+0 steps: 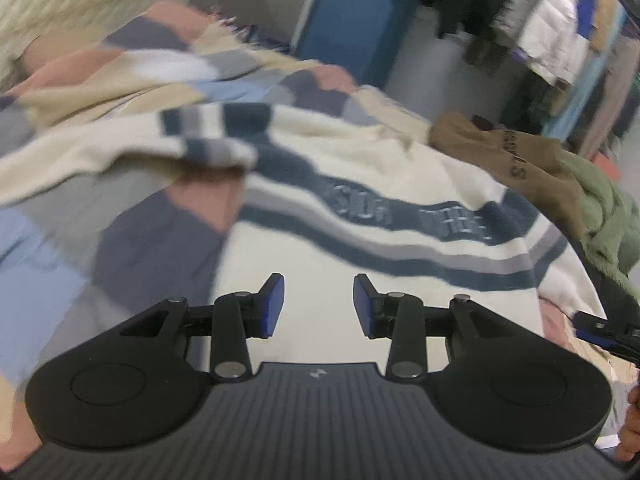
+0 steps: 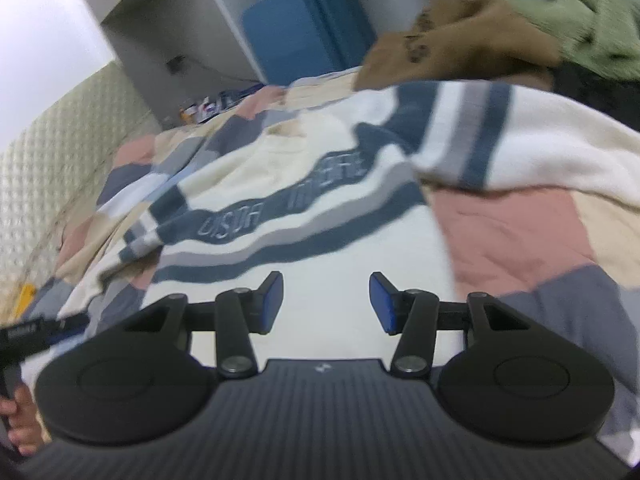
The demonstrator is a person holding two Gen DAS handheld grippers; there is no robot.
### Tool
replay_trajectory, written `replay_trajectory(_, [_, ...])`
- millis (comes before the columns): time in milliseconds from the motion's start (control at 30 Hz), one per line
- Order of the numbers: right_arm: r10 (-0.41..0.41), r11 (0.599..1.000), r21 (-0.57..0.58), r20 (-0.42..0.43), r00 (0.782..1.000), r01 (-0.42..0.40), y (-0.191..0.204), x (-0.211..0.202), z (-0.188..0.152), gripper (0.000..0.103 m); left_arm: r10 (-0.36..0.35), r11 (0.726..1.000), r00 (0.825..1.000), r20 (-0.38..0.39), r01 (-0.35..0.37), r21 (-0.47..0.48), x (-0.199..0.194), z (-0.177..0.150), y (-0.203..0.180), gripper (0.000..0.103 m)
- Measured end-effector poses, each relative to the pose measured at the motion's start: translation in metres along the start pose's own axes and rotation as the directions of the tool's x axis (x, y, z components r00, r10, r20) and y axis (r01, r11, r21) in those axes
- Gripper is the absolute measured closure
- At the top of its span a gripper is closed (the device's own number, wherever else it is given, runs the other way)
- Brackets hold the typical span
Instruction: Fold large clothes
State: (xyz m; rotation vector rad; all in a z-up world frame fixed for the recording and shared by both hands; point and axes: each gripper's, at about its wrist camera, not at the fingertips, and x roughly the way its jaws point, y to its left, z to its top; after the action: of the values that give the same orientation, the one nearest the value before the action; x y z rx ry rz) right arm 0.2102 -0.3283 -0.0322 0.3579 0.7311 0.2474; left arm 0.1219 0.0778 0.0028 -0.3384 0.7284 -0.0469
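A cream sweater (image 1: 360, 184) with navy and grey stripes lies spread on a patchwork bedspread (image 1: 132, 236). One sleeve (image 1: 120, 152) stretches out to the left in the left wrist view. The other sleeve (image 2: 500, 136) lies to the right in the right wrist view, beside the sweater body (image 2: 320, 184). My left gripper (image 1: 319, 306) hovers over the sweater's lower part, open, with nothing between its blue pads. My right gripper (image 2: 326, 304) is also open above the cream hem area, empty. Each gripper's tip shows at the edge of the other's view, the right gripper (image 1: 600, 330) and the left gripper (image 2: 36, 332).
A brown garment (image 1: 500, 156) and a green fleece one (image 1: 604, 216) lie piled at the bed's far right. A blue chair (image 1: 348, 20) stands beyond the bed, and hanging clothes (image 1: 560, 28) fill the back right. A cream quilted headboard (image 2: 48, 168) borders the left.
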Motion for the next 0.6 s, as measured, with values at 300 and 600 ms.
replay_trajectory(300, [0.0, 0.995, -0.104, 0.005, 1.0, 0.0, 0.012, 0.051, -0.011, 0.052, -0.03, 0.991, 0.999, -0.014, 0.032, 0.132, 0.056, -0.015, -0.035, 0.059])
replay_trajectory(600, [-0.054, 0.993, 0.112, 0.087, 0.995, 0.044, -0.049, 0.062, 0.023, 0.053, 0.021, 0.984, 0.991, -0.129, 0.003, 0.179, 0.115, -0.045, -0.026, 0.059])
